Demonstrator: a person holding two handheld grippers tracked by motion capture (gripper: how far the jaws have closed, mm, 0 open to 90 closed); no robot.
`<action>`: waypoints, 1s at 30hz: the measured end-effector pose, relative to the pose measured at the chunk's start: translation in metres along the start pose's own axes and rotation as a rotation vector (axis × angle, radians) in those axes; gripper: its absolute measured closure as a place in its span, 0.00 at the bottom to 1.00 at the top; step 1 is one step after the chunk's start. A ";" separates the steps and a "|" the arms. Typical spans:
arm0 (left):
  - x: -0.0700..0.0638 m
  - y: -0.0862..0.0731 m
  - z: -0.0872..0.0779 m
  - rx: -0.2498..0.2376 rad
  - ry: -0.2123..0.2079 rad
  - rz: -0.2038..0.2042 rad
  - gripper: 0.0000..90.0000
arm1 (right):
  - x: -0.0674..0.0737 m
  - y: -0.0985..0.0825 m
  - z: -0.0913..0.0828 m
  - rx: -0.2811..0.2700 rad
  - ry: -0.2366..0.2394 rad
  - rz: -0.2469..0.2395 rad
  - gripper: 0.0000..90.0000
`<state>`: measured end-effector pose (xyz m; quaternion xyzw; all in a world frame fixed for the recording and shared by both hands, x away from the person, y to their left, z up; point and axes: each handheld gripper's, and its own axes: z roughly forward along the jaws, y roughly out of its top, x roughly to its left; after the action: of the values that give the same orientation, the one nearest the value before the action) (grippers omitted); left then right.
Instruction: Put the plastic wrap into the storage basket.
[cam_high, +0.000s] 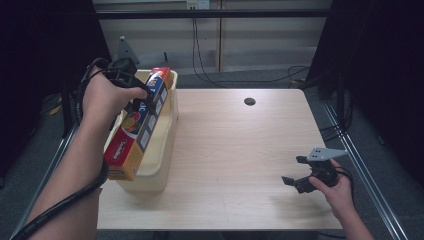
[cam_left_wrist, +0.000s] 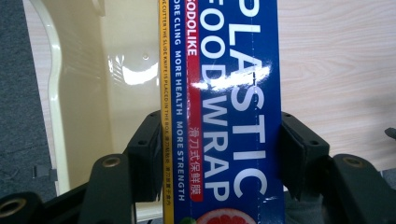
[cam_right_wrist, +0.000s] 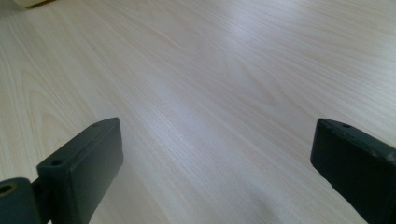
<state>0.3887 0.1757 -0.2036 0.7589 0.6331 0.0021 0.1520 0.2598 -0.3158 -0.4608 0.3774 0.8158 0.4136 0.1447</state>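
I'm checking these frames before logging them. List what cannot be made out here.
- Bin interior: in the high view the plastic wrap box covers most of it, so any contents are hidden.
- Box ends: in the left gripper view, top and bottom edges cut the box off.
- Left tool: in the high view the hand hides its jaws.
- Small box print: too small in the high view.

A light wooden table (cam_high: 235, 150) takes the middle of the high view, and its pale grain also shows in the right gripper view. Near the far edge of the table there is a small dark round hole (cam_high: 249, 101). Behind the table stands a pale wall panel (cam_high: 210, 42), and black cables (cam_high: 200, 55) hang down in front of it to the grey floor (cam_high: 240, 77). On both sides hang dark curtains (cam_high: 380, 60). A metal rail (cam_high: 367, 185) runs along the right side of the table.
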 end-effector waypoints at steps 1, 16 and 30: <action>0.001 0.000 0.000 -0.002 0.001 -0.001 0.46 | 0.000 0.000 0.000 -0.001 -0.002 -0.002 0.03; 0.014 -0.004 0.005 -0.002 0.016 -0.031 0.46 | 0.001 0.000 0.000 0.001 -0.002 -0.006 0.03; 0.020 -0.008 0.017 0.005 0.010 -0.034 0.46 | 0.001 0.001 -0.001 -0.003 -0.006 -0.005 0.03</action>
<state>0.3885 0.1921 -0.2251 0.7485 0.6466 0.0014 0.1470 0.2594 -0.3154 -0.4599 0.3763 0.8158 0.4133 0.1486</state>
